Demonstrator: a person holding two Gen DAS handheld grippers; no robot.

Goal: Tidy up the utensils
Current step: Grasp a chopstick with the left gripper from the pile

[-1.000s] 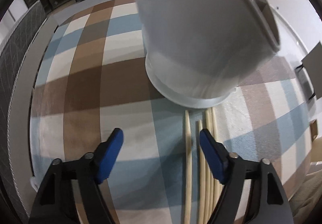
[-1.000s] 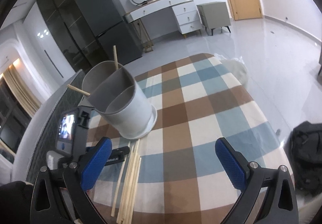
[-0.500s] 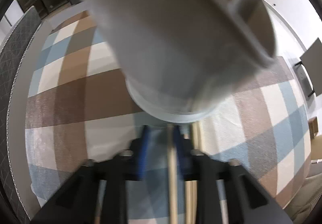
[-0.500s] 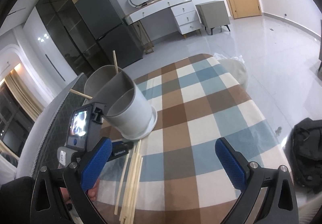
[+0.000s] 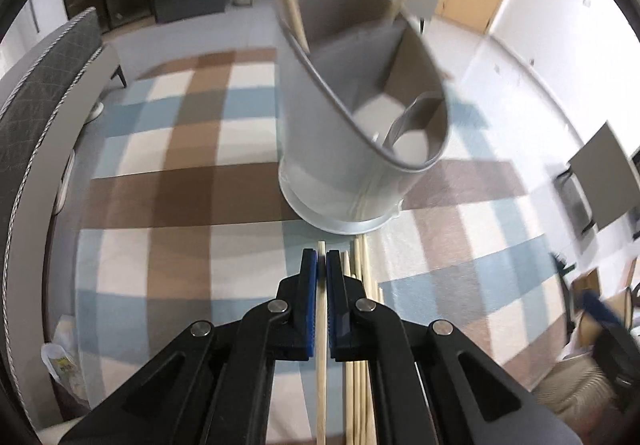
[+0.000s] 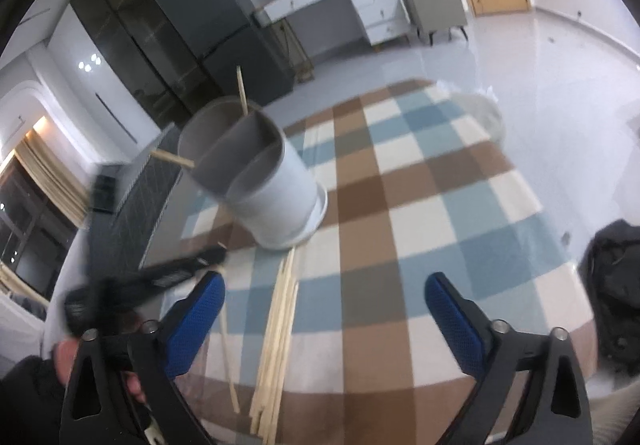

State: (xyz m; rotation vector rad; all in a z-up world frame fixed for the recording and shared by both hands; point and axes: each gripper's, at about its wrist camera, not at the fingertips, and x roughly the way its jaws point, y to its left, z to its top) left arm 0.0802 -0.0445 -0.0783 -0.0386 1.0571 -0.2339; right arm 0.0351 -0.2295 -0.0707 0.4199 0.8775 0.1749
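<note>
- Left tongs closed on a single chopstick, blue pads pinching it from both sides, stick running lengthwise between them with its tip poking out just past the pads.
- Same chopstick seen from the right wrist view, slanting apart from the rest, left of the bundle.
- Right tongs wide open, gripping nothing, hanging over the checked cloth of the bench.
- Bundle of loose chopsticks lying flat on the cloth, just beside the held one, far ends touching or nearly touching the base of the holder.
- Grey utensil holder standing on the bench beyond the sticks, round, split into compartments by inner walls.
- Holder close ahead of the left tongs, its base rim just past the chopstick tips.
- Two chopsticks already leaning in the back compartment, one upright, one tilted out to the left.
- Dark fridge and white desk on the far side of the room, well apart from the bench.
</note>
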